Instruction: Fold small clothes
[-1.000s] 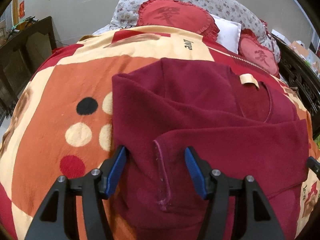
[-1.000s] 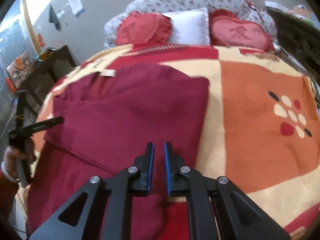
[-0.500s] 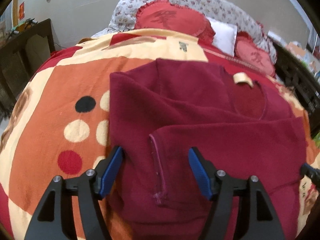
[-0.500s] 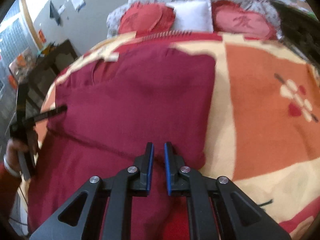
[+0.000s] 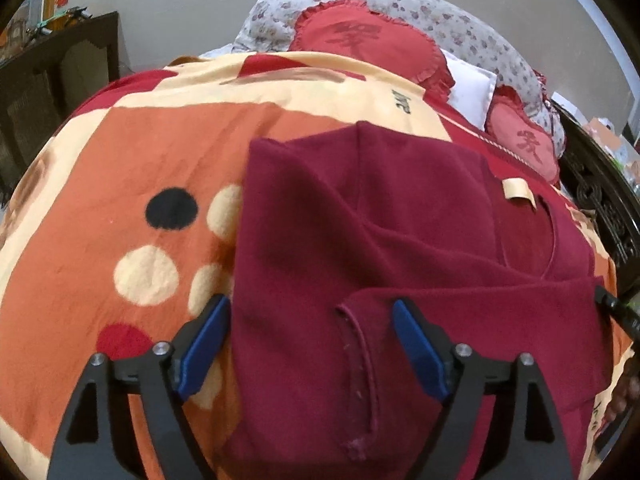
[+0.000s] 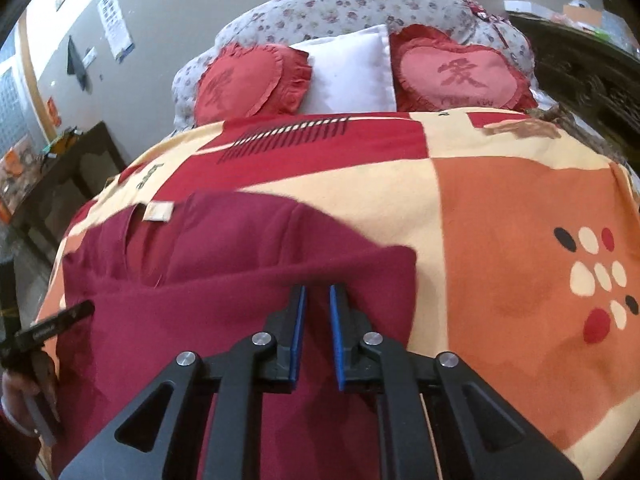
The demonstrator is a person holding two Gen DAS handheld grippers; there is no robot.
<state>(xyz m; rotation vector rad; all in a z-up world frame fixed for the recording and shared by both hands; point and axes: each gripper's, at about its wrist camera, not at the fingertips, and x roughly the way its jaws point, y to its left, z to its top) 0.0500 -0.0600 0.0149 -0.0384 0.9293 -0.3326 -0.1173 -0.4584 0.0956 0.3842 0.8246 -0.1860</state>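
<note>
Bedroom, plain grey wall behind; a bed covered by an orange, cream and red blanket [image 5: 132,152] carries the work.

Left gripper [image 5: 308,344]: jaws wide apart and opening, blue pads clear of the cloth. Between them lies the hemmed cuff of a sleeve [image 5: 460,320] folded across the maroon top [image 5: 340,216]; nothing is clamped. The left pad sits over the garment's edge where it meets the blanket's dot pattern.

Right gripper [image 6: 317,320]: jaws nearly together, a narrow slit between the blue pads, poised over the maroon top [image 6: 240,280]. Cannot tell whether any fabric is pinched in the slit.

Garment lies flat in the middle of the bed, neck opening and cream label [image 5: 518,190] toward the pillows, one sleeve laid over the chest.

Right wrist view also shows the left tool's finger at the garment's far edge, with a person's hand [image 6: 24,396] on its grip.

Head of bed: two red heart cushions [image 6: 252,84], a white pillow [image 6: 352,68], a floral bolster [image 6: 340,8]. Dark wooden furniture [image 5: 52,80] stands beside the bed.
</note>
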